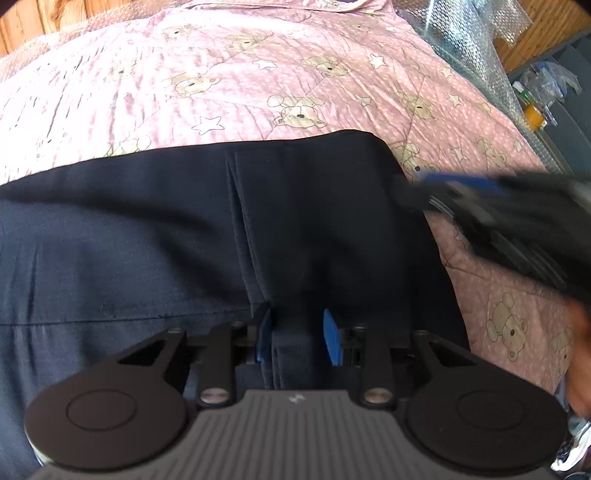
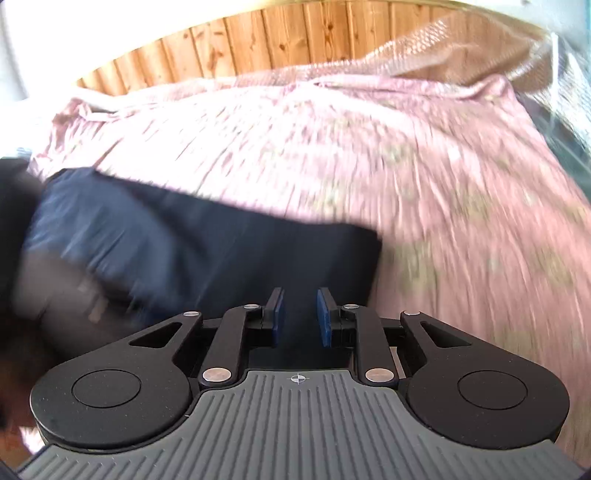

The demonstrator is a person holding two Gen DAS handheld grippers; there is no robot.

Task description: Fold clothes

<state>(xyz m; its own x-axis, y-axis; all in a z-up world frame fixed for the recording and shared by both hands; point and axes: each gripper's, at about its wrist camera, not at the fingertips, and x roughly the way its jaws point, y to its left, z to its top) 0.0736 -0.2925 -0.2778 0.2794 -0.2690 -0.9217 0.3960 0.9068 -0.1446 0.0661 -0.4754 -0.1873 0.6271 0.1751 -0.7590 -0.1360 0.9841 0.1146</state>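
A dark navy garment (image 1: 155,229) lies folded flat on a pink bedspread (image 1: 229,74) printed with bears and stars. My left gripper (image 1: 297,332) is open, low over the garment's near part, with a fold of the cloth between its blue pads (image 1: 330,334). My right gripper (image 2: 300,314) is open above the garment's right end (image 2: 207,240). It also shows in the left wrist view (image 1: 491,206) as a blurred dark shape by the garment's right edge. The right wrist view is blurred.
A wooden panelled wall (image 2: 236,44) stands behind the bed. Bubble wrap (image 1: 461,33) and a grey shelf with small items (image 1: 546,92) are at the bed's right side. Pink bedspread extends beyond the garment (image 2: 424,177).
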